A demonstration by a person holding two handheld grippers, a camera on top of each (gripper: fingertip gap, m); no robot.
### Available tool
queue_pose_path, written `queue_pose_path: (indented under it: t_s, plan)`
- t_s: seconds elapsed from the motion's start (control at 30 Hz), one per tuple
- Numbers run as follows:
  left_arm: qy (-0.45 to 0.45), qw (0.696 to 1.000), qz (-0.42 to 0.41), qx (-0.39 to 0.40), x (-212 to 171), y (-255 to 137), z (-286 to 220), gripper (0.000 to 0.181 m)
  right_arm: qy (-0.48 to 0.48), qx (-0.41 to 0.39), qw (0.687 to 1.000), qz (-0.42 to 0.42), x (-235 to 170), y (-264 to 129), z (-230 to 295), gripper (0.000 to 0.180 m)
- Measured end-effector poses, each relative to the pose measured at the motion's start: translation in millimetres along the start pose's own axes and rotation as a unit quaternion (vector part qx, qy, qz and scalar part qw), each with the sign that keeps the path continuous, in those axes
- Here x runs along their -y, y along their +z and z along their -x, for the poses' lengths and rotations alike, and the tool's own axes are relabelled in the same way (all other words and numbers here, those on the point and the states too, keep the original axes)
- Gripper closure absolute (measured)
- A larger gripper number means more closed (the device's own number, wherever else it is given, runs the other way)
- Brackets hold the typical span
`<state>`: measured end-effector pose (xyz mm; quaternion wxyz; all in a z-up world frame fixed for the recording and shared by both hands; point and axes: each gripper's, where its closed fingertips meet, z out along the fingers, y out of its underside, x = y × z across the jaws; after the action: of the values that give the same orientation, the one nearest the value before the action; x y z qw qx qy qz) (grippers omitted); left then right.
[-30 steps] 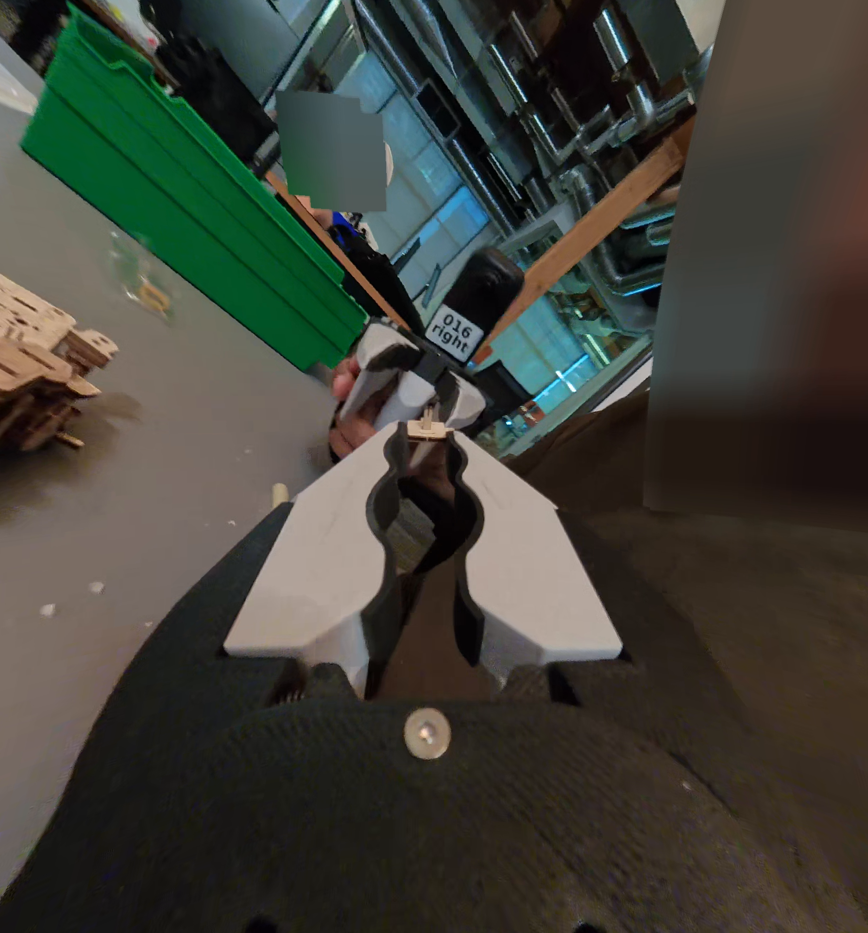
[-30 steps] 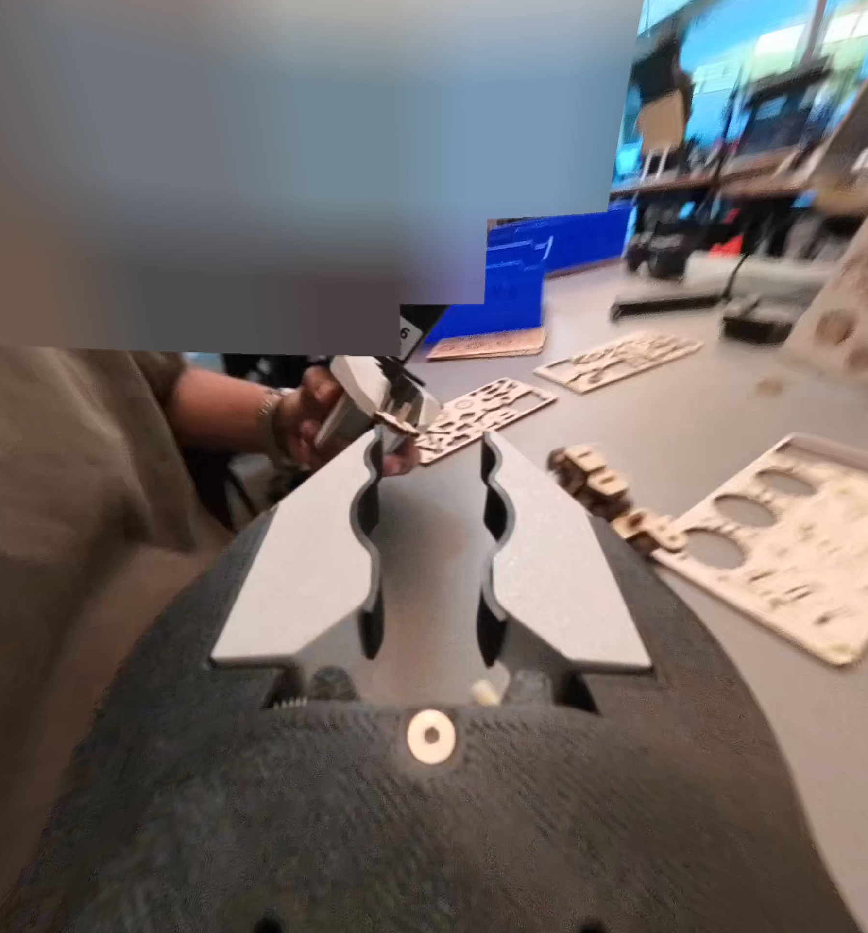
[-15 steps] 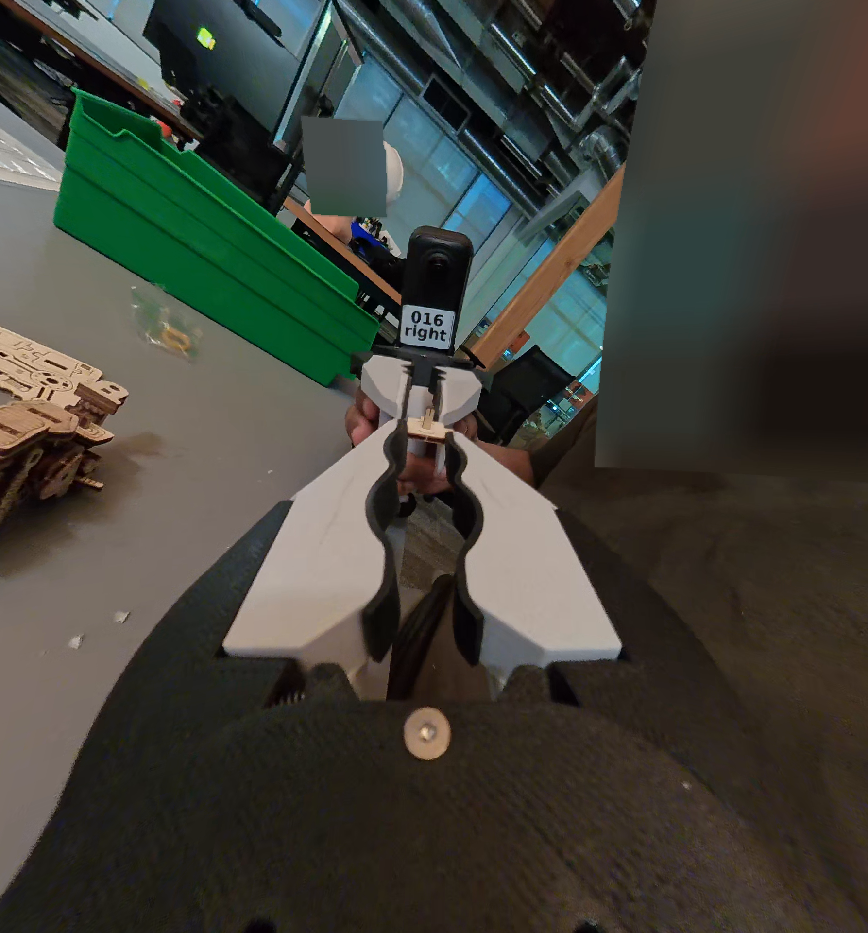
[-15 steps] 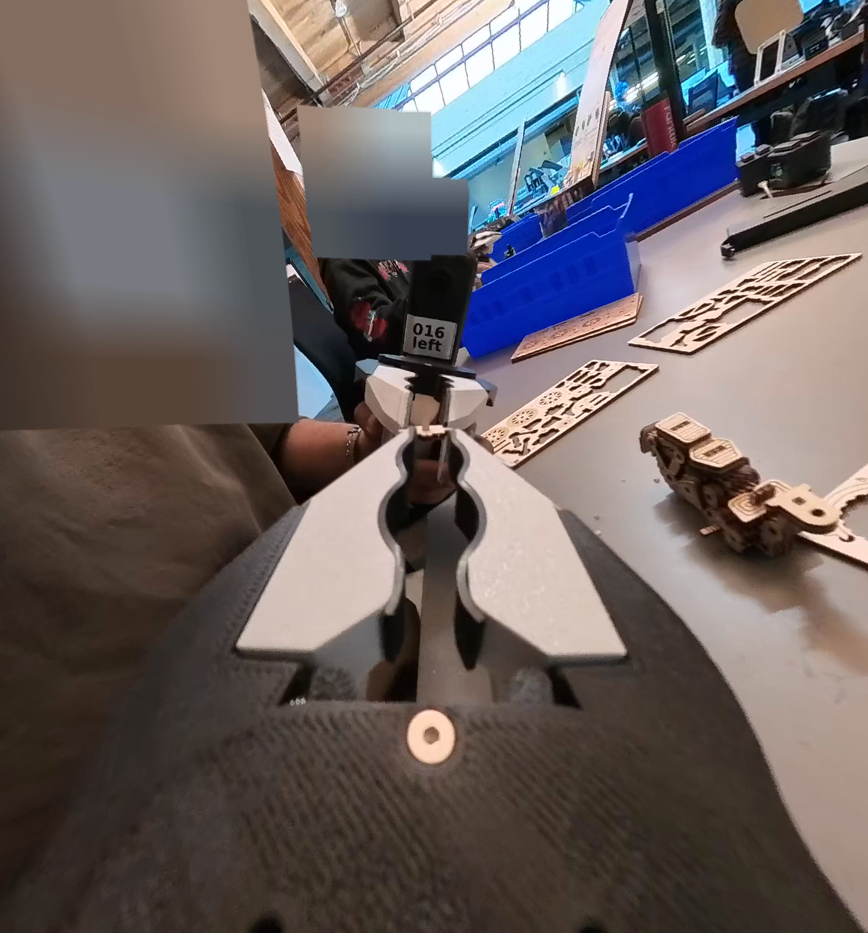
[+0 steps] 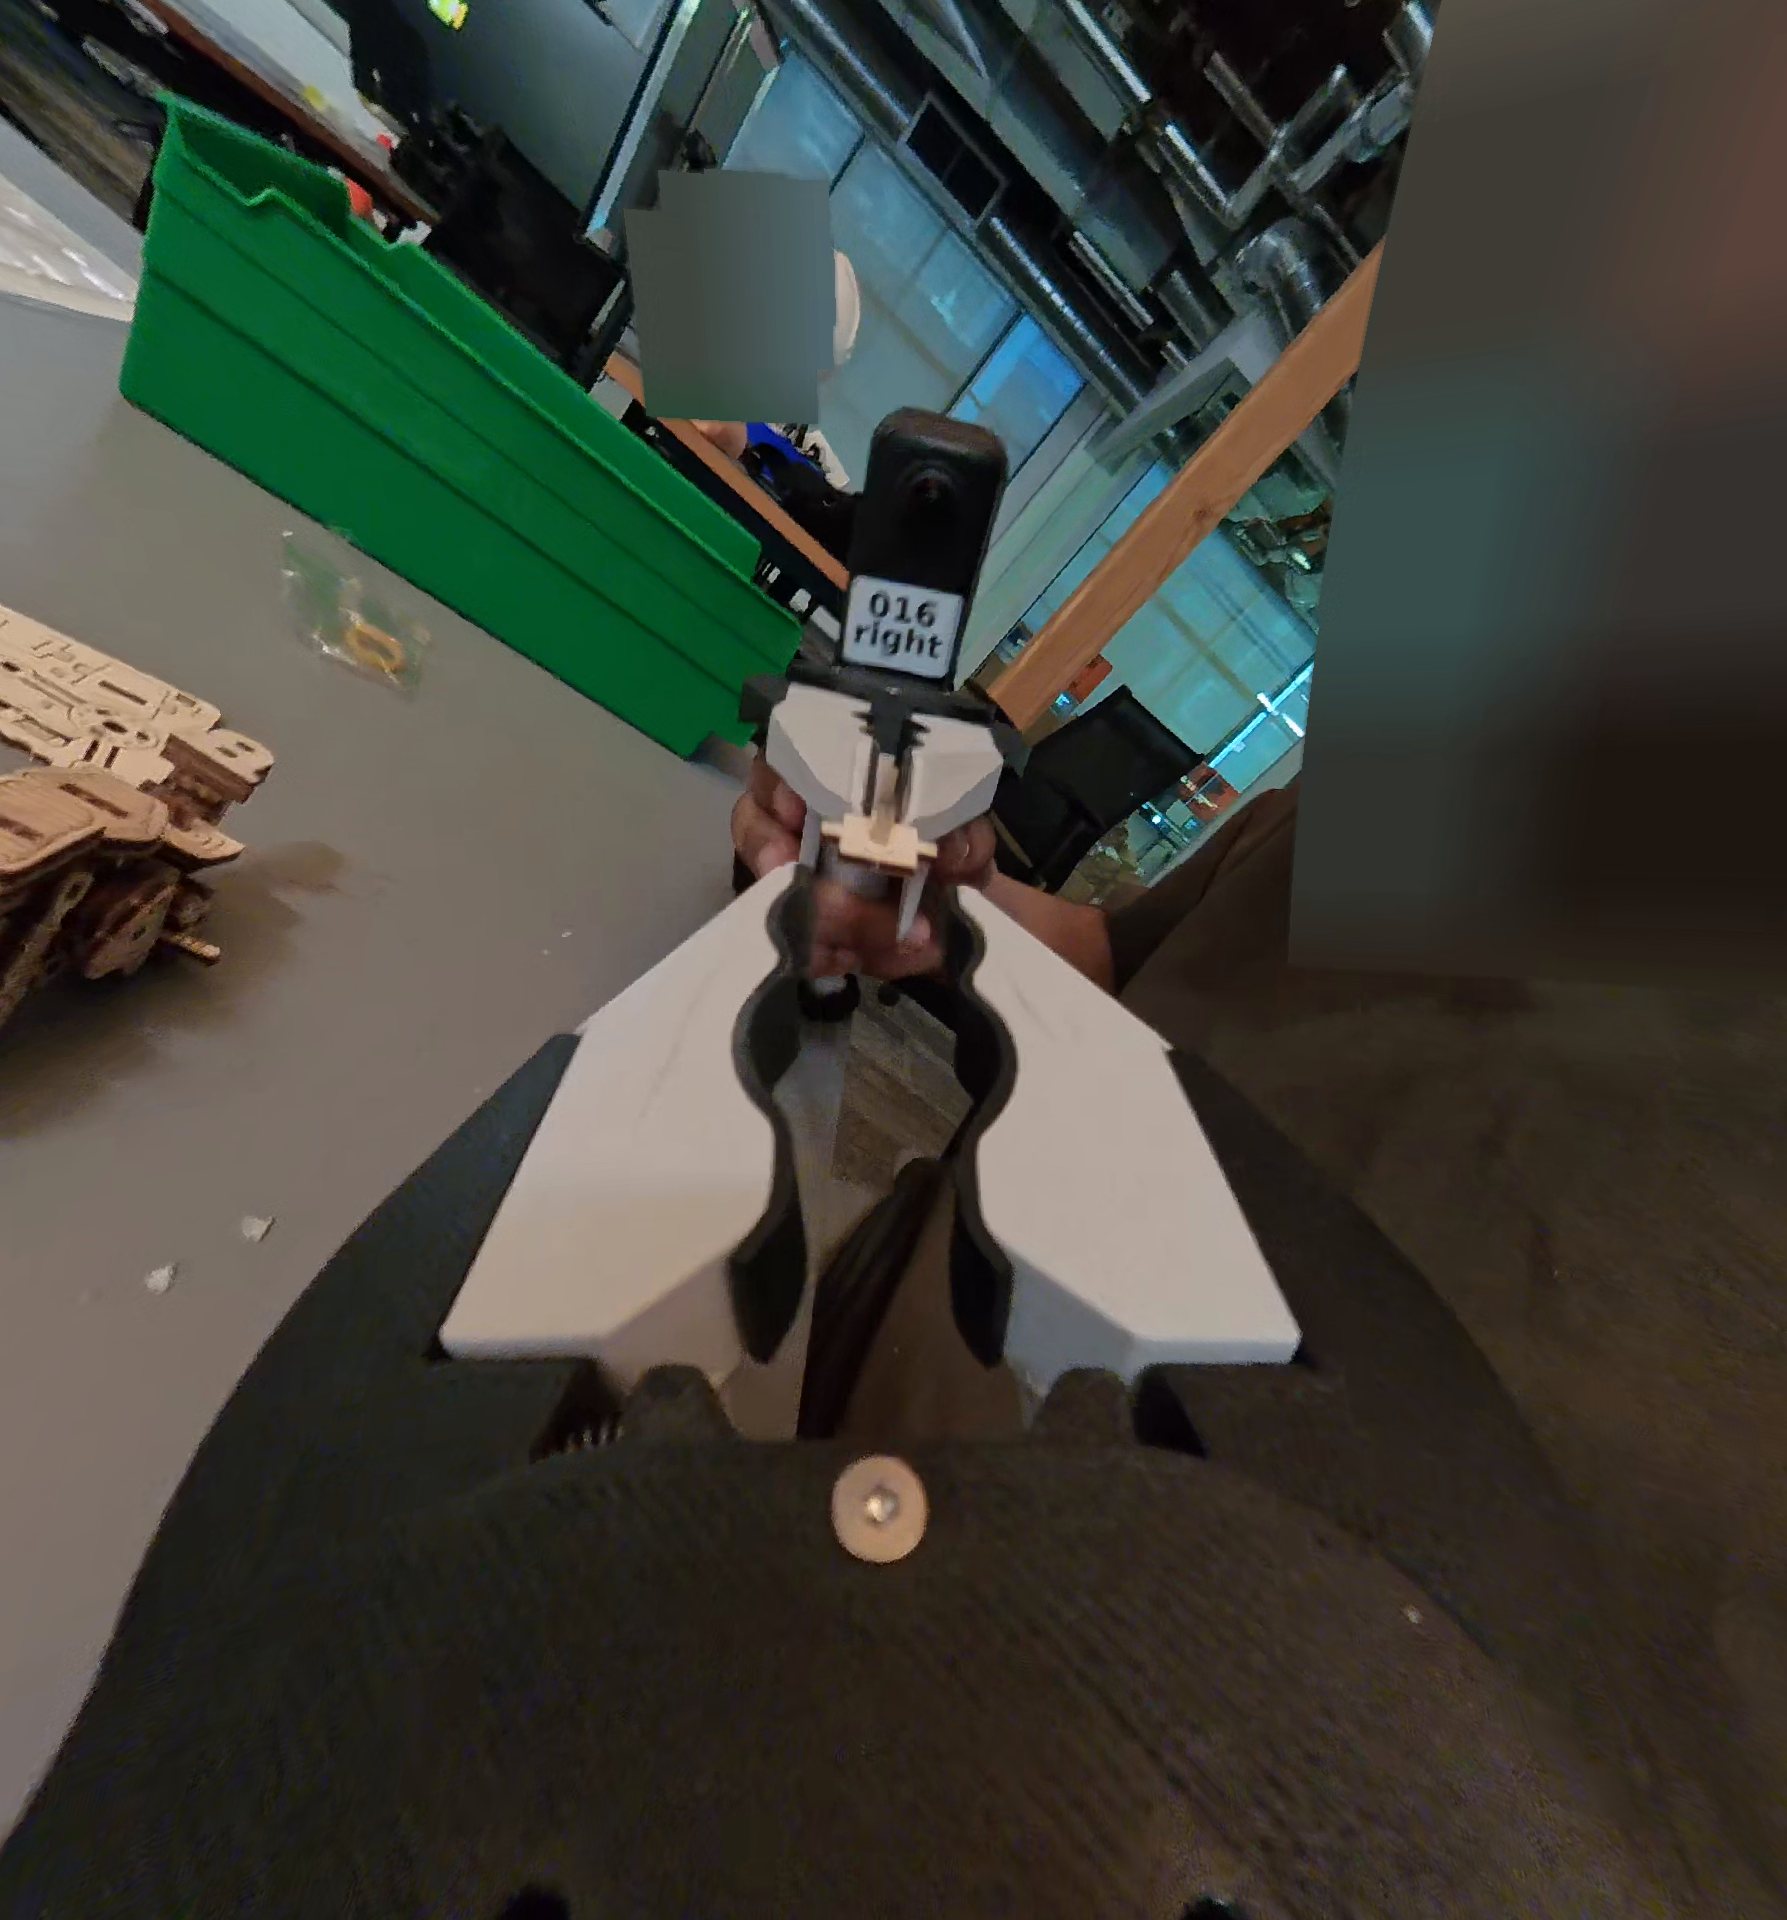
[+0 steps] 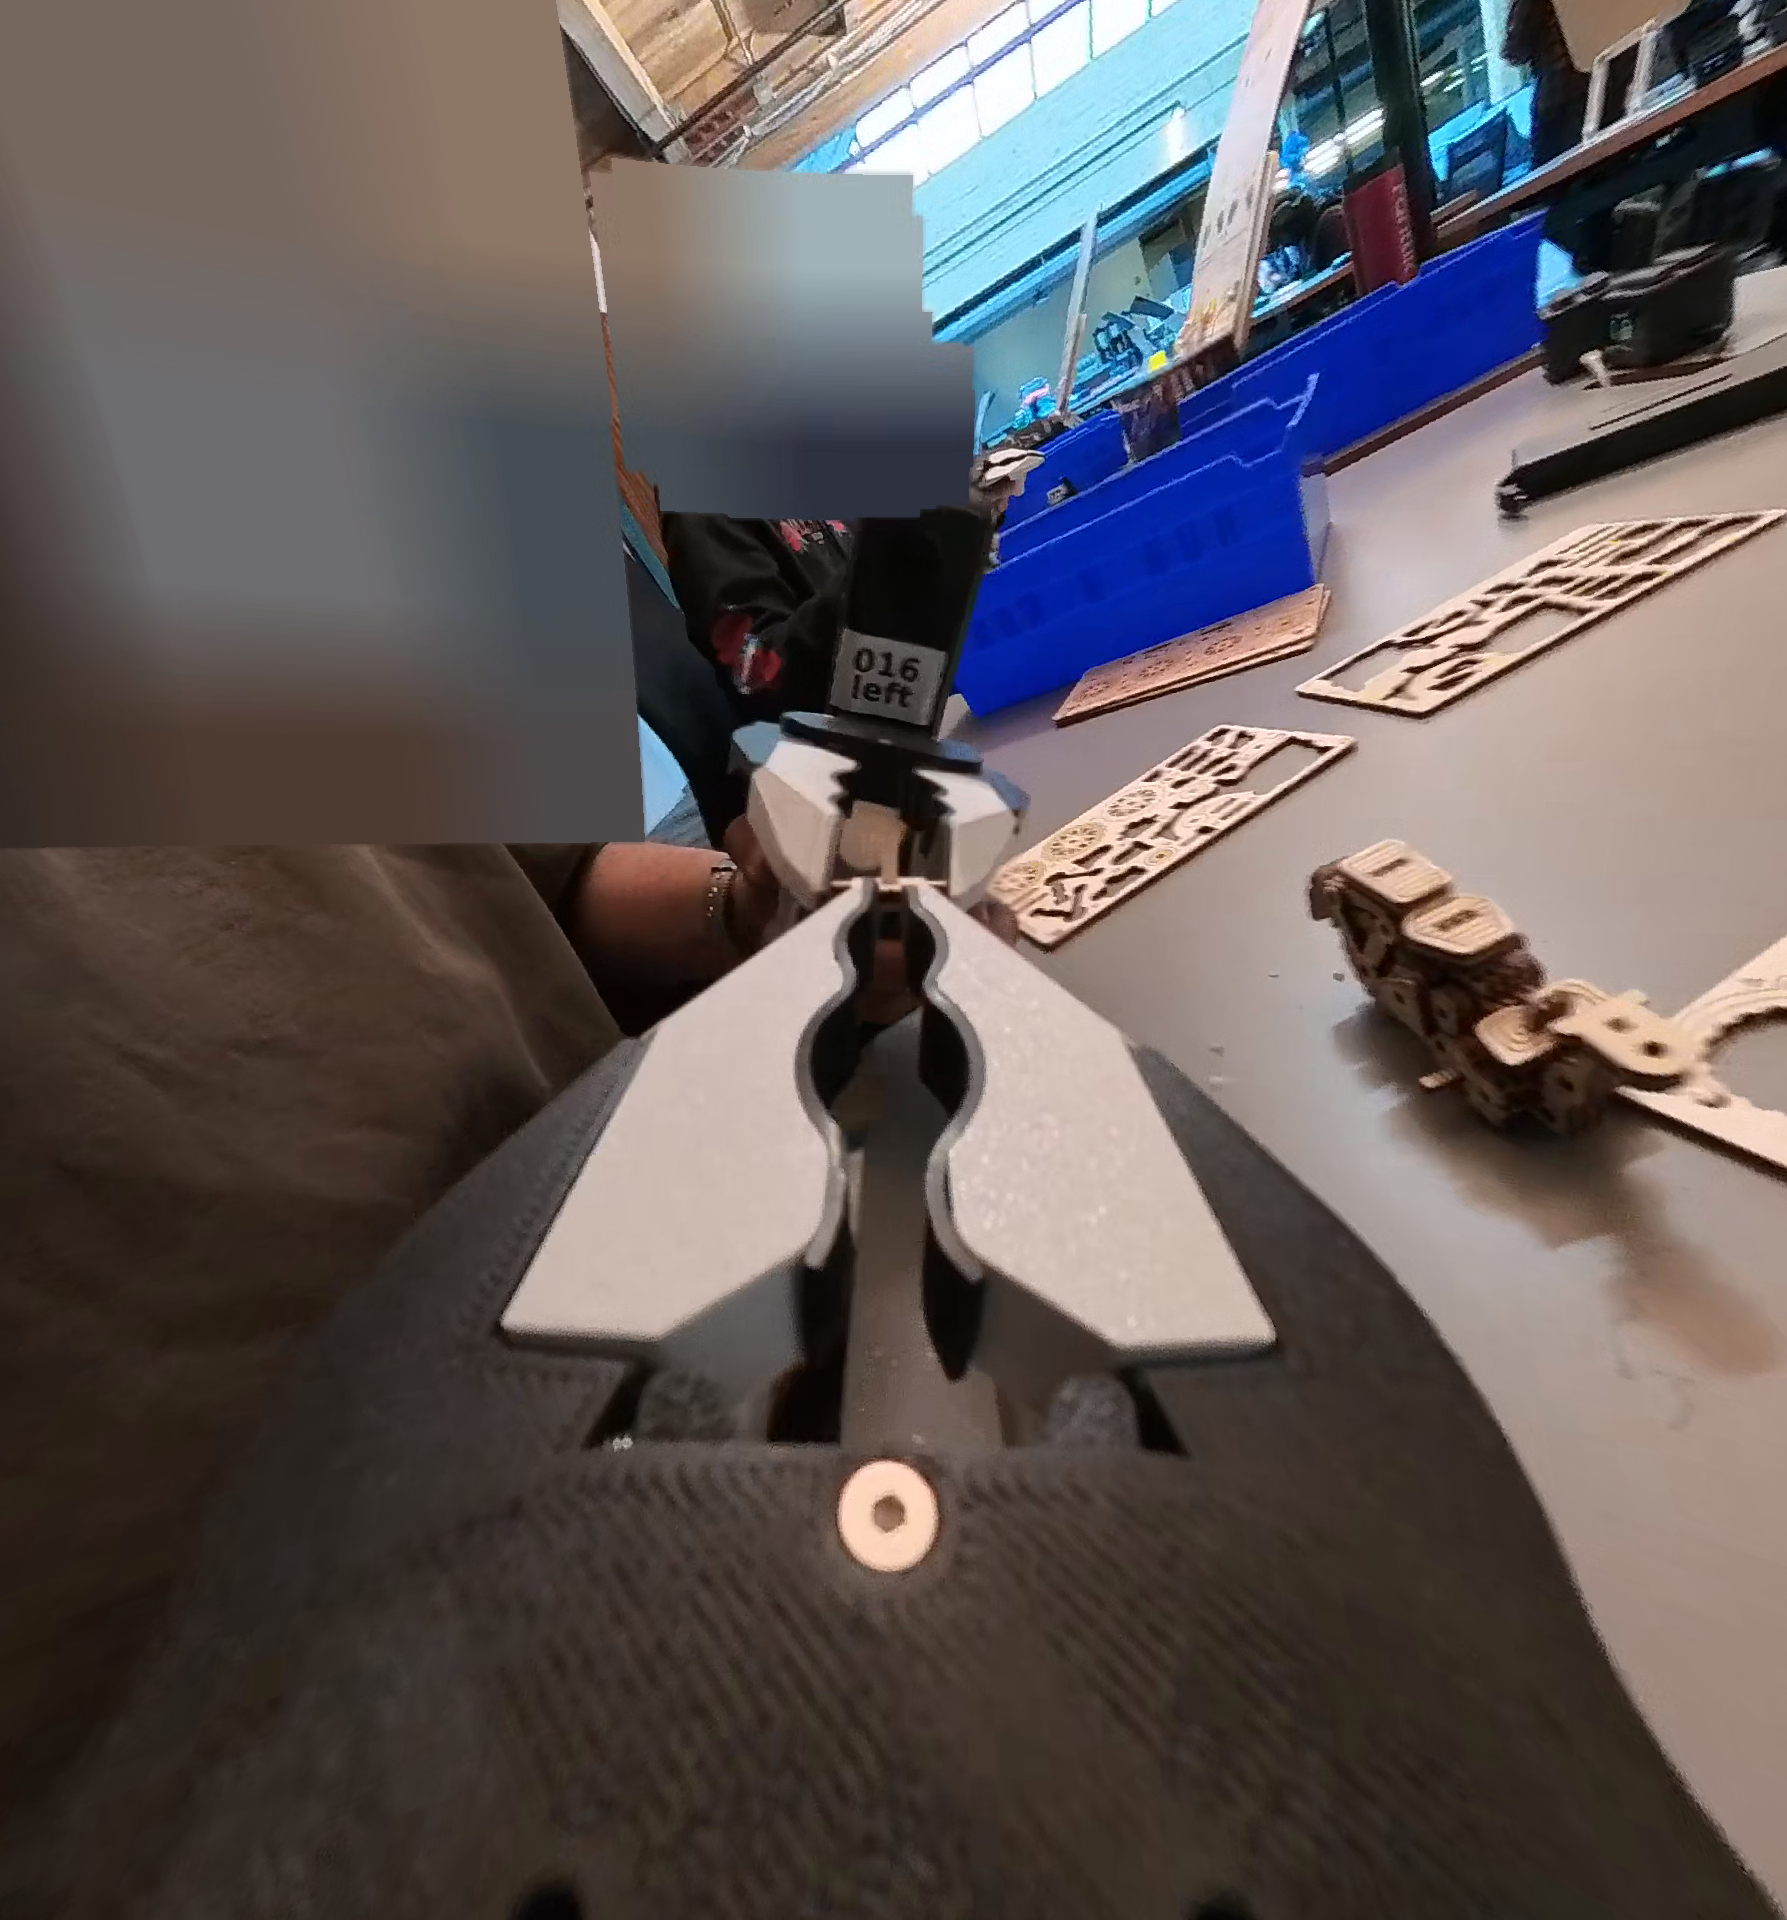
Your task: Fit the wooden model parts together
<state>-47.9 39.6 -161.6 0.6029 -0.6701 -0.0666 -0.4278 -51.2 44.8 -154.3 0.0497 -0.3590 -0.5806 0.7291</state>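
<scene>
The left gripper (image 5: 873,862) jaws pinch a small wooden piece (image 5: 876,844) crosswise at their tips; directly ahead, the right gripper (image 6: 881,888) jaws clamp a thin slat (image 5: 882,784), tip to tip.

My workshop bench: grey table (image 5: 473,862), green bin (image 5: 432,436), blue bins (image 6: 1159,582), laser-cut wood sheets (image 6: 1169,821), ceiling ducts (image 5: 1159,156) overhead.

Grey table (image 6: 1491,1351) with wooden kit parts laid out

A part-built wooden model (image 6: 1460,997) is seen mid-table; cut-out sheets (image 6: 1180,821) lie beyond it, blue bins (image 6: 1159,582) farther back (a green bin (image 5: 432,436) opposite).
</scene>
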Motion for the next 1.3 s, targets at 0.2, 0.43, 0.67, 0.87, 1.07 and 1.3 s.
queue_pose_path:
  t_s: [0.2,0.43,0.67,0.87,1.07,1.3]
  plan:
    - [-0.018,0.999,0.039,0.013,-13.1,4.2,6.8,0.144,-0.107,-0.199,0.965,0.135,-2.2,-58.5,-64.3,0.178]
    - [-0.023,0.998,0.063,0.015,-21.2,7.0,8.8,0.145,-0.090,-0.334,0.873,0.344,-49.2,-125.0,-113.0,0.178]
    - [-0.031,0.997,0.062,0.014,-19.9,5.3,10.9,0.145,-0.091,-0.331,0.870,0.354,-57.8,-118.6,-118.4,0.167]
    - [-0.036,0.997,0.065,0.011,-20.6,5.7,10.9,0.146,-0.088,-0.328,0.872,0.353,-60.4,-115.9,-118.9,0.160]
    - [-0.040,0.997,0.059,0.013,-18.4,4.6,12.6,0.146,-0.118,-0.306,0.907,0.264,-31.9,-100.3,-108.3,0.160]
    - [-0.029,0.998,0.056,0.017,-17.3,4.6,13.1,0.148,-0.180,-0.214,0.949,0.147,-10.4,-43.4,-64.1,0.167]
